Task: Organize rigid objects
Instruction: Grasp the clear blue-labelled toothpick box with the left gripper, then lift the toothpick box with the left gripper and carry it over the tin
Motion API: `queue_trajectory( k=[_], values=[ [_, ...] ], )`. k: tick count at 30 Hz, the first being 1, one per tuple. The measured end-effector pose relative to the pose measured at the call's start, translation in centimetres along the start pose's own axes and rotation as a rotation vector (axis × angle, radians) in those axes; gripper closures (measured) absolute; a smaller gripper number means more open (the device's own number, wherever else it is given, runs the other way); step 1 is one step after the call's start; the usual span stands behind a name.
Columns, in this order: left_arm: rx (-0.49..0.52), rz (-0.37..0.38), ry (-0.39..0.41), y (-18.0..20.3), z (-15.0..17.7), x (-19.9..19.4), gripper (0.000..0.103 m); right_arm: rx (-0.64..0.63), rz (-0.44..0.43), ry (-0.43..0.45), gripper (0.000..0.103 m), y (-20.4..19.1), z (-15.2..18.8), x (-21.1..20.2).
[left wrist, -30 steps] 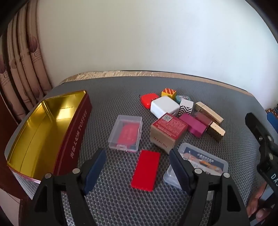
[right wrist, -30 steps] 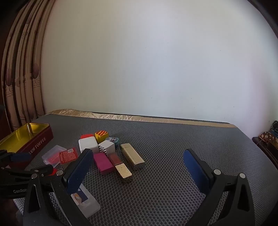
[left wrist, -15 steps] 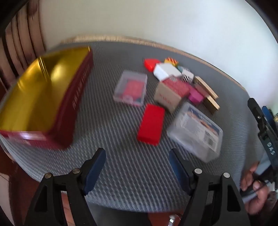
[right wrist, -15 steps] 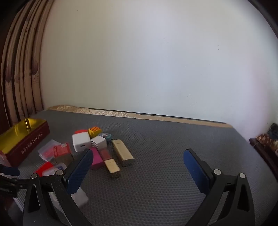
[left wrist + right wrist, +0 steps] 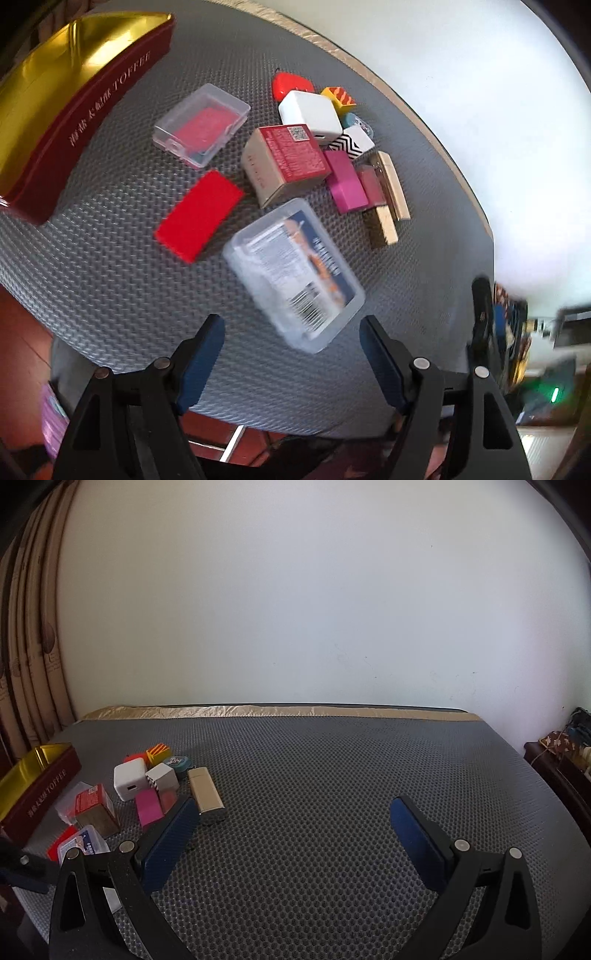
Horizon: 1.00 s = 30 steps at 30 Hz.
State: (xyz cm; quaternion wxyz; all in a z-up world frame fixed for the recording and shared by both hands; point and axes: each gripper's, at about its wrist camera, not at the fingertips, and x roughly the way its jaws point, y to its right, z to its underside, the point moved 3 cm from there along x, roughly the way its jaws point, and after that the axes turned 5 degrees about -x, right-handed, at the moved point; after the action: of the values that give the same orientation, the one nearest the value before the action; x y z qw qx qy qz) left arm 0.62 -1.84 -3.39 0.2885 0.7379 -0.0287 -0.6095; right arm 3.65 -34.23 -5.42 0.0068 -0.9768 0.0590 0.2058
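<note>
Left gripper [image 5: 291,343] gapes wide, holding nothing; the clear case [image 5: 293,273] lies at 12 o'clock just beyond its fingertips. Right gripper [image 5: 291,819] is spread wide, empty; the clutter sits at 10 o'clock.

On the mat [image 5: 110,280], the open tin [image 5: 55,110] sits at the far left. To its right lie the small clear case [image 5: 201,123] and, nearer, the flat block [image 5: 199,214]. Right of that block lies the larger clear case [image 5: 295,273], closest of all to the left gripper [image 5: 291,354]. Behind it stands the carton [image 5: 284,162]; behind that, the charger cube [image 5: 310,112]. Right of the carton, small blocks [image 5: 345,181] lie side by side, touching. The right gripper [image 5: 291,827] hangs over the bare mat, right of the cluster.
</note>
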Motion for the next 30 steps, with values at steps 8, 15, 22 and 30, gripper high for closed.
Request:
queue_trajectory(
  k=[8, 15, 22, 30],
  values=[
    [-0.195, -0.080, -0.031, 0.6, -2.9, 3.9, 0.026, 0.031, -0.039, 0.013, 0.000, 0.7, 0.1, -0.1],
    [-0.223, -0.124, -0.050, 2.4, -3.7, 6.6, 0.026, 0.069, -0.068, 0.016, 0.000, 1.4, 0.2, 0.1],
    [-0.221, -0.217, -0.044, 4.2, -5.1, 10.1, 0.026, 0.101, -0.090, 0.007, 0.000, 1.9, 0.3, 0.4],
    [-0.157, -0.261, -0.065, 6.5, -3.6, 11.5, 0.025, 0.144, -0.096, 0.002, 0.000, 2.9, 0.7, 0.3]
  ],
)
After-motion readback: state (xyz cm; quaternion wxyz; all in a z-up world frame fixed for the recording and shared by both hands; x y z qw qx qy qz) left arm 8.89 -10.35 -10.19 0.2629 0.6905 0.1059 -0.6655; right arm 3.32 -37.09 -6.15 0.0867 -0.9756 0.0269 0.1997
